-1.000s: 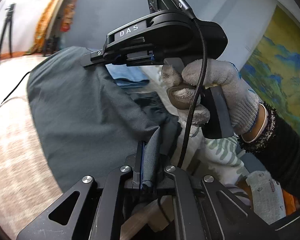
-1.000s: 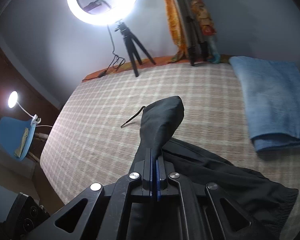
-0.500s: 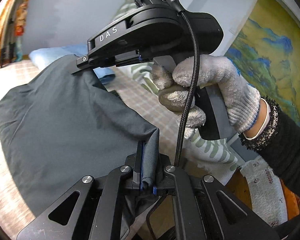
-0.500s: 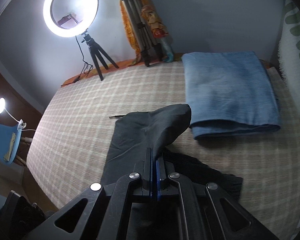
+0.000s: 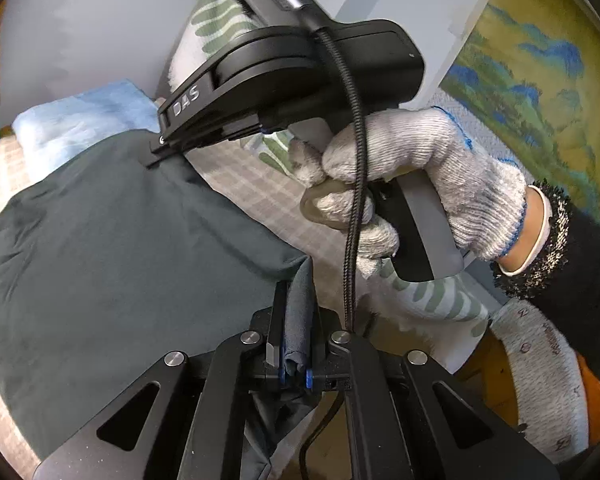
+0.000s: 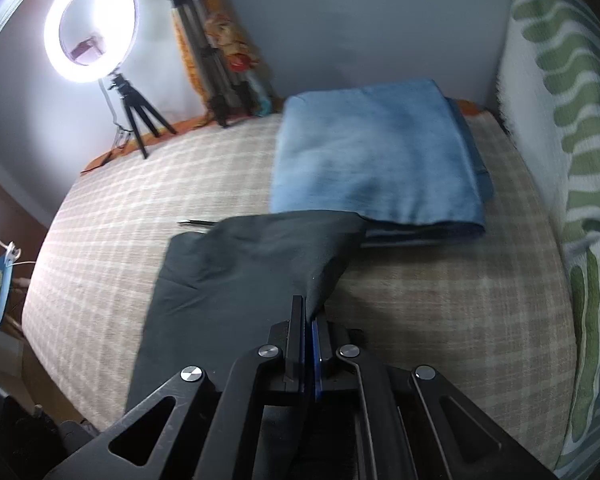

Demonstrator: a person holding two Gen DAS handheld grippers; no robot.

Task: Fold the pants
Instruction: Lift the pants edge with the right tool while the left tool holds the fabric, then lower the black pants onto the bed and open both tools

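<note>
The dark pants (image 5: 112, 264) hang stretched between the two tools, a wide sheet of fabric spanning from one to the other above the checked bed (image 6: 440, 300). The left tool (image 5: 296, 344) is clenched on a bunched fold of the cloth, which rises between its fingers and spreads away to the left in the left wrist view. The right tool (image 6: 310, 344) is likewise clamped tight on a corner of the pants (image 6: 240, 276); from there the fabric fans out forward and to the left, its far edge lying on the bed just in front of the folded blue blanket (image 6: 380, 160), and whether it touches the blanket cannot be told. In the left wrist view the right tool (image 5: 156, 158) shows from the side, tip pinching the top edge of the cloth, gripped by a gloved right hand (image 5: 412, 184) with a braided cable (image 5: 354, 184) running down past the fingers. To the right of the pants the bed lies bare up to the green-leaf pillow (image 6: 572, 160); to the left bare bed runs to its edge. A ring light (image 6: 90, 26) and a tripod (image 6: 212, 72) stand at the far wall.
</note>
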